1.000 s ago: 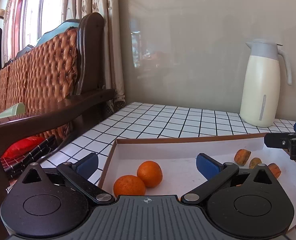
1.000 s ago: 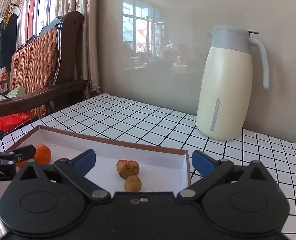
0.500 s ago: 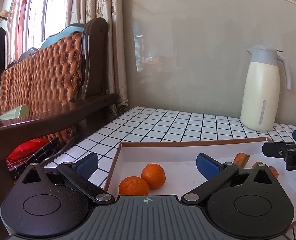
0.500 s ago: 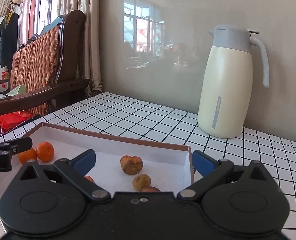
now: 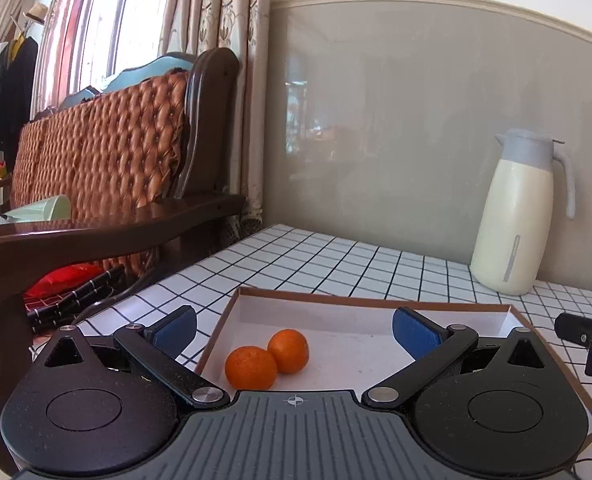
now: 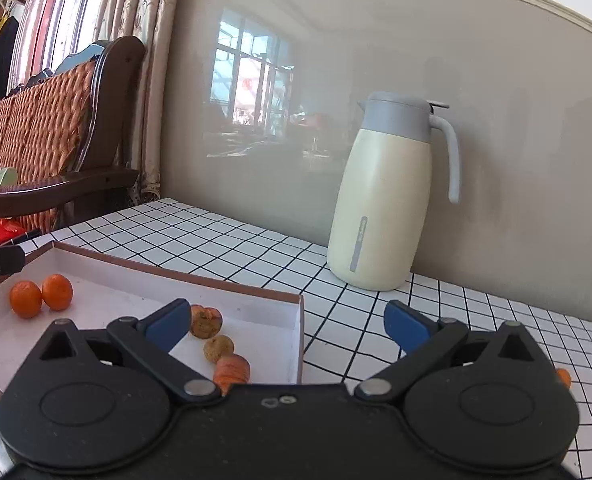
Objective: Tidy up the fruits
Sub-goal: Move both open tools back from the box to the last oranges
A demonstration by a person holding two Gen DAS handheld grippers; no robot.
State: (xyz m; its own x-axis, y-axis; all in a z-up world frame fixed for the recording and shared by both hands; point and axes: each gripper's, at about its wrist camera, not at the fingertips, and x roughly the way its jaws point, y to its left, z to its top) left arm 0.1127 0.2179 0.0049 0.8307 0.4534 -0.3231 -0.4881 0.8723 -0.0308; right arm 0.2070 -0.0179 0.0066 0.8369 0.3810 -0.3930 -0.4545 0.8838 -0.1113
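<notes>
White black-gridded tiling [image 6: 255,248] carries everything. Both the left gripper [image 5: 293,330] and right gripper [image 6: 285,320] are held wide and empty. Lower left, two round orange tangerines [image 6: 41,294] and three brownish fruits [image 6: 217,348] are gathered in the shallow white brown-edged cardboard tray [image 6: 300,320]; one orange fruit [image 6: 564,378] at right edge is judged outstanding.

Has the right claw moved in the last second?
Yes. The right claw has pulled back and swung right: the tray's right wall, earlier under its right finger, now sits mid-gap, and the jug looks farther.
</notes>
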